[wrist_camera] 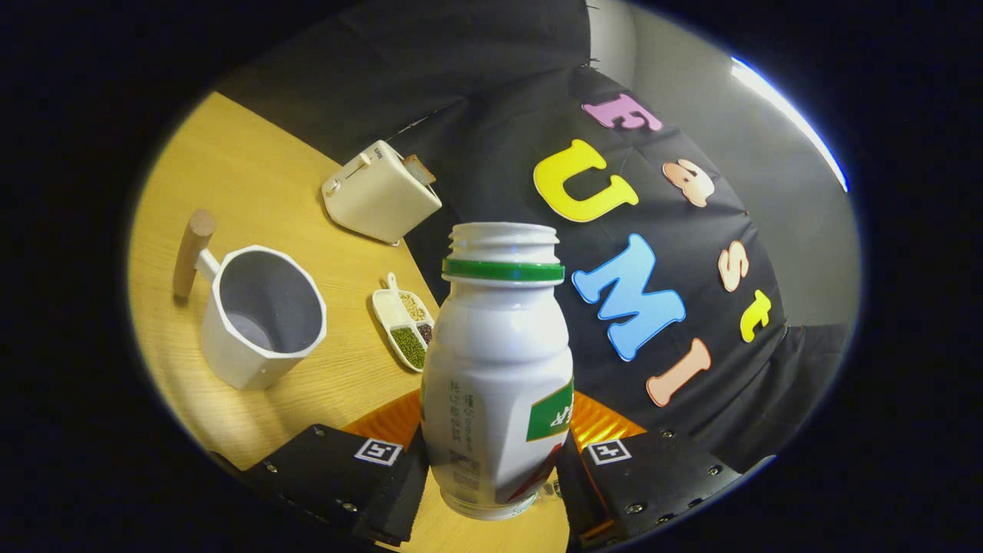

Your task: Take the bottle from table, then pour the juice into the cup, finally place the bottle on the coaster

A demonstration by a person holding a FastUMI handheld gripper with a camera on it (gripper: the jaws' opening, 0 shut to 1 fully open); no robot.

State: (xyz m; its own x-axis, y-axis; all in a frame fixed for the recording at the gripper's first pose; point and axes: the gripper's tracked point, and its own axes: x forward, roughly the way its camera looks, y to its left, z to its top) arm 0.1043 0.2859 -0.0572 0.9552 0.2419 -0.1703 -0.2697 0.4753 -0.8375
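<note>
A white plastic bottle (498,369) with a green neck ring and no cap stands between my two fingers, and my gripper (491,468) is shut on its lower body. Its base hangs a little above the table. An orange ribbed coaster (599,422) lies right behind the bottle, partly hidden by it. A white faceted cup (261,319) with a wooden handle (192,253) stands on the table ahead and to the left of the fingers, and looks empty.
The wooden table (246,184) runs left and far. A cream toaster (380,192) with a slice in it stands beyond the cup. A small white dish (403,319) with grains and seeds lies between cup and bottle. The black cloth wall rises close on the right.
</note>
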